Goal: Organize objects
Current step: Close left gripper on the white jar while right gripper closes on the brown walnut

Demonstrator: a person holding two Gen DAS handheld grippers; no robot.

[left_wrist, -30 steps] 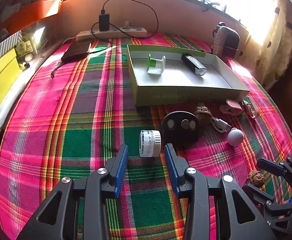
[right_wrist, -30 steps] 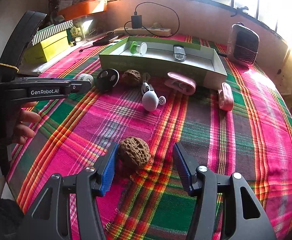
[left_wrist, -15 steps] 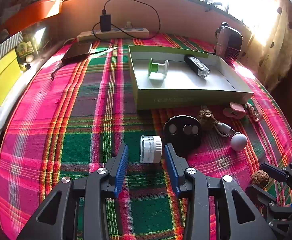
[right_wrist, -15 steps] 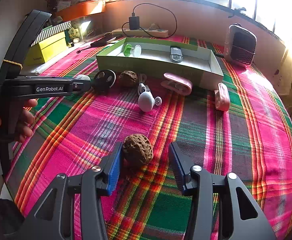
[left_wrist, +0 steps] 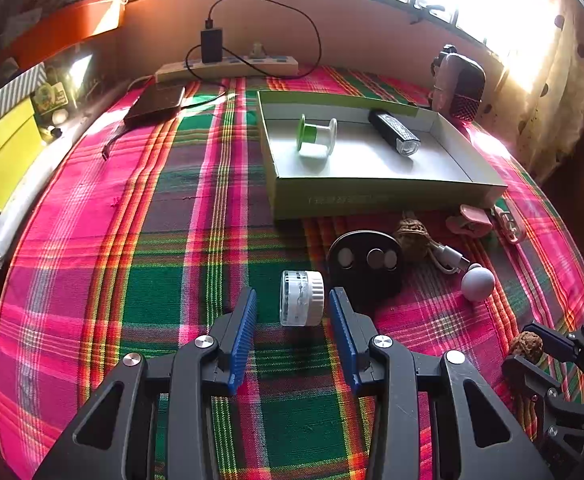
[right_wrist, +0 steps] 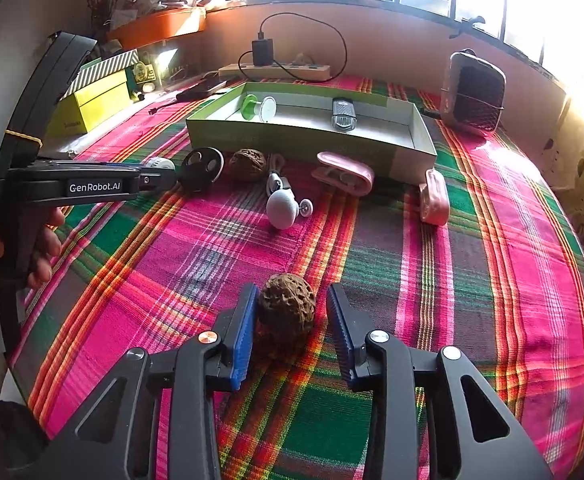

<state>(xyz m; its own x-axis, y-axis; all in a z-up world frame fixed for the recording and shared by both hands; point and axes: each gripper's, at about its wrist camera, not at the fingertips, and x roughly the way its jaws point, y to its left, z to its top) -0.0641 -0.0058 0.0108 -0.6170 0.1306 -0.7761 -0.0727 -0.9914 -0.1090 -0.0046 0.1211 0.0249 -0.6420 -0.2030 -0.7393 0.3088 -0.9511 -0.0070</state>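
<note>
Nearest to me, well short of the green box [right_wrist: 312,140], my right gripper [right_wrist: 292,316] has just been closing around a walnut [right_wrist: 287,309]; one pad touches, the other shows a gap. My left gripper [left_wrist: 292,320] stands spread around a white jar [left_wrist: 302,298], not gripping. Just before the box lie a black disc [left_wrist: 366,258], another walnut [right_wrist: 247,164], a grey ball [right_wrist: 281,209] and pink clips [right_wrist: 344,172]. Inside sit only a green spool [left_wrist: 316,136] and a torch [left_wrist: 394,132], so I judge most sorting remains.
</note>
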